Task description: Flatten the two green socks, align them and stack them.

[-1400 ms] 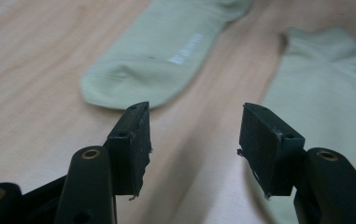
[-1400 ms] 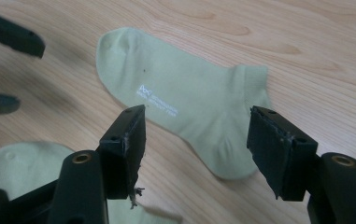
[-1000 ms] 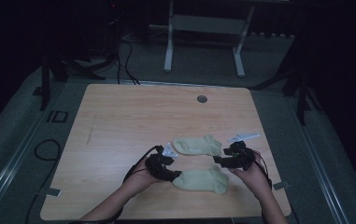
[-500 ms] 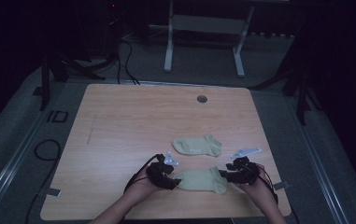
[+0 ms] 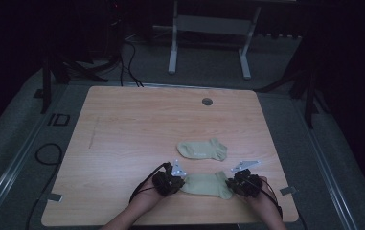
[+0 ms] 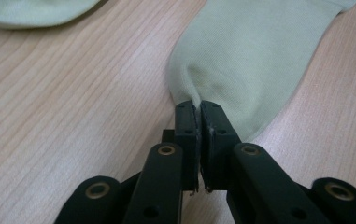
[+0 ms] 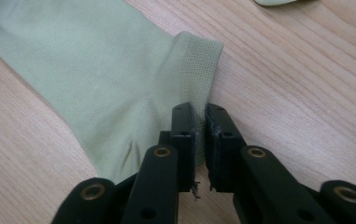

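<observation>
In the high view, a wooden counter (image 5: 137, 129) holds two pale green socks. The near sock (image 5: 205, 184) lies flat by the front edge, between the two hands. The far sock (image 5: 202, 149) lies a little farther back, apart from the near one. The left tongs (image 5: 176, 180) touch the left end of the near sock, and the right tongs (image 5: 233, 183) touch its right end. A small round hole (image 5: 207, 101) sits near the back edge of the counter. In the left gripper view, the left tongs (image 6: 198, 109) have just been closing, and now their jaws are pressed together on the rounded end of the near sock (image 6: 250, 56). The cloth bunches up into a small fold where it goes in between the jaws. An edge of the far sock (image 6: 31, 11) shows in the top left corner. In the right gripper view, the right tongs (image 7: 199, 114) have also just been closing, and they pinch the near sock (image 7: 87, 70) at its open end, right by the ribbed cuff (image 7: 196, 60). The rest of the sock lies flat on the wood.
</observation>
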